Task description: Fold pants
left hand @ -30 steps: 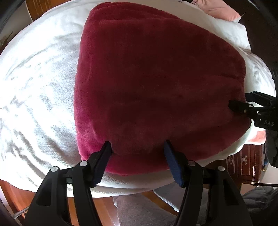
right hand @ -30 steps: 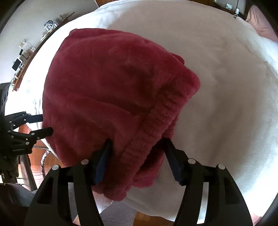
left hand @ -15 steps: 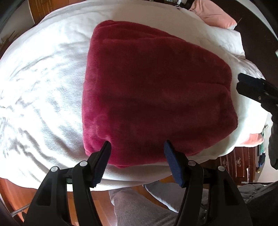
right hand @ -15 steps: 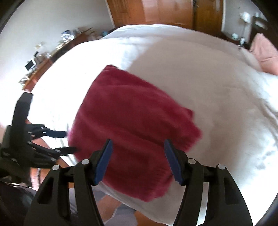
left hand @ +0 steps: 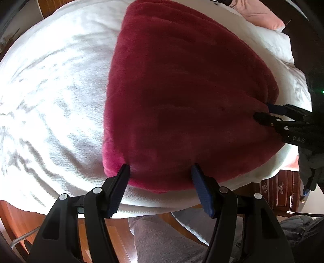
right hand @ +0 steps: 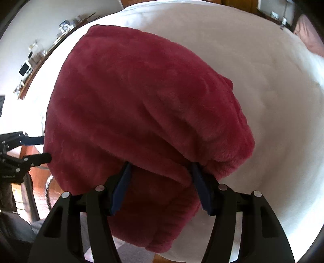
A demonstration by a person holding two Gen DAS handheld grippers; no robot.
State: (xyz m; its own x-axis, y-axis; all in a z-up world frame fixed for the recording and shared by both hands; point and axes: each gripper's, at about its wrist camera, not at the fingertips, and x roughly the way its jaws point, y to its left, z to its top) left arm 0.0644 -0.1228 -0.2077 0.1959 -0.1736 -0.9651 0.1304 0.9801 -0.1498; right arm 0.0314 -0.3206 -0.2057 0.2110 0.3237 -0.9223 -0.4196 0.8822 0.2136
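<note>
The dark red fleece pants (left hand: pixel 182 97) lie folded into a thick block on the white bed cover (left hand: pixel 50 91). My left gripper (left hand: pixel 161 172) is open, its fingers straddling the near edge of the block. My right gripper (right hand: pixel 160 168) is open too, its fingertips pushed against the fold's right end, where the upper layer overhangs them. It also shows in the left wrist view (left hand: pixel 269 115) at the pants' right side. The left gripper (right hand: pixel 38 147) shows at the left edge of the right wrist view. The pants (right hand: pixel 141 113) fill most of that view.
A pink pillow (left hand: pixel 261 16) lies at the bed's far right corner. A dark wooden nightstand (left hand: pixel 283 188) stands right of the bed. A shelf with small items (right hand: pixel 36 60) runs along the far wall. My grey-trousered legs (left hand: pixel 172 238) stand at the bed's near edge.
Both grippers, lifted back from the pants half a second ago, have come down close again. The right gripper has returned to the fold's right end.
</note>
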